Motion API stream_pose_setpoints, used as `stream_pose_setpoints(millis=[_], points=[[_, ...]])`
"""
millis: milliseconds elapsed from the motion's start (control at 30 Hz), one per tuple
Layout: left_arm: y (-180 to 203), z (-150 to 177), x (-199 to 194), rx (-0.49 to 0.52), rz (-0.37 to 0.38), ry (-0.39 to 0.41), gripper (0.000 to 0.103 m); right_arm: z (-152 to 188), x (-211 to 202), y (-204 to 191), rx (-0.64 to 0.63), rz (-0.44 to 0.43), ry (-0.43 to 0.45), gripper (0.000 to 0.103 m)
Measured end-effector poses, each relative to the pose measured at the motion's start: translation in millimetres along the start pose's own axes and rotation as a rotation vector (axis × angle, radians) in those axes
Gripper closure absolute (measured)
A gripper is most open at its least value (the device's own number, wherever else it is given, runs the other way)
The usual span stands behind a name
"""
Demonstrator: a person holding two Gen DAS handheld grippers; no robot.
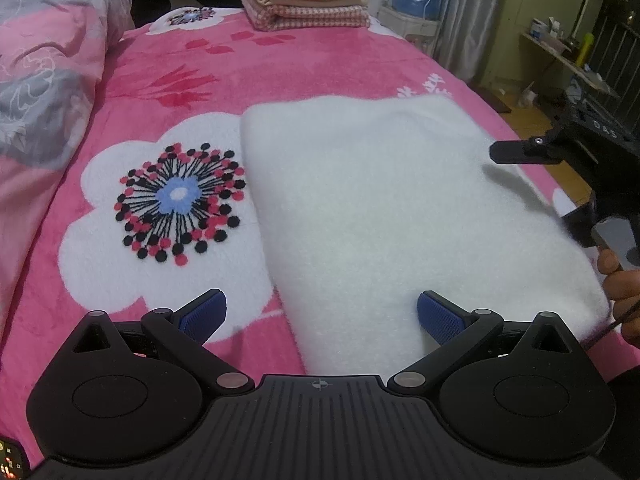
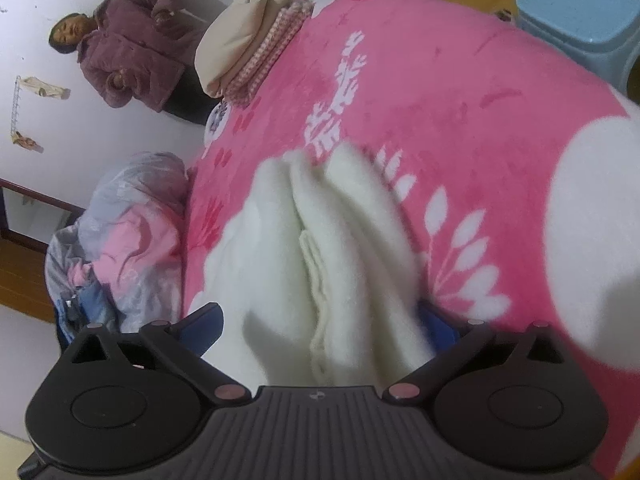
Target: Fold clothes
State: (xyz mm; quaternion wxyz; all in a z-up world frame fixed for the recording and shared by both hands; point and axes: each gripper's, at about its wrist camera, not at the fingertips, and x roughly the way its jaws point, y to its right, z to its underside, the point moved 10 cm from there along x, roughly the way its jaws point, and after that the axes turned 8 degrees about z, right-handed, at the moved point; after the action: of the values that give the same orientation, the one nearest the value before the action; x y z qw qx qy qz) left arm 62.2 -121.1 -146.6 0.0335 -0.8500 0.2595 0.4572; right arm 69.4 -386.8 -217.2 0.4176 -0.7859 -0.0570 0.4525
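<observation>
Meanwhile, on a bed spread with a pink flowered blanket (image 1: pixel 328 64), a folded white fleece garment (image 1: pixel 380 208) lies flat beside a large white blossom with a blue centre (image 1: pixel 178 194). The left gripper (image 1: pixel 322 314) hovers low over the garment's near edge, its blue-padded jaws spread wide and gripping nothing; one pad sits over the blanket, the other over the fleece. The right gripper (image 2: pixel 320 320) stands fully wide too, the garment's stacked folded edges (image 2: pixel 320 248) lying loose between its fingers, pads not pressing them. In the left wrist view that tool enters from the right edge, a hand (image 1: pixel 622 292) on its handle and pale letters "DAS" on its black body (image 1: pixel 604 134). A crumpled pink-and-grey quilt (image 1: pixel 44 64) is heaped at one side. At the far end sits a stack of folded clothes (image 1: pixel 304 0), cream over pink check. A person in a quilted mauve jacket (image 2: pixel 136 46) stands by the white wall. A light-blue plastic stool (image 2: pixel 580 20) stands on the wooden floor beside the bed.
</observation>
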Motion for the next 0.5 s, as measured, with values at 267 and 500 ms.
stream_pose_setpoints(millis=[267,500], points=[[-0.1,0.9,-0.2,-0.002,0.000,-0.001,0.000,13.7,-3.6,0.0,-0.044,-0.011,-0.045,0.001],[-4.3,1.2,0.2,-0.032,0.030,-0.001,0.000,31.2,-3.4,-5.9,-0.086,-0.012,-0.119,0.001]])
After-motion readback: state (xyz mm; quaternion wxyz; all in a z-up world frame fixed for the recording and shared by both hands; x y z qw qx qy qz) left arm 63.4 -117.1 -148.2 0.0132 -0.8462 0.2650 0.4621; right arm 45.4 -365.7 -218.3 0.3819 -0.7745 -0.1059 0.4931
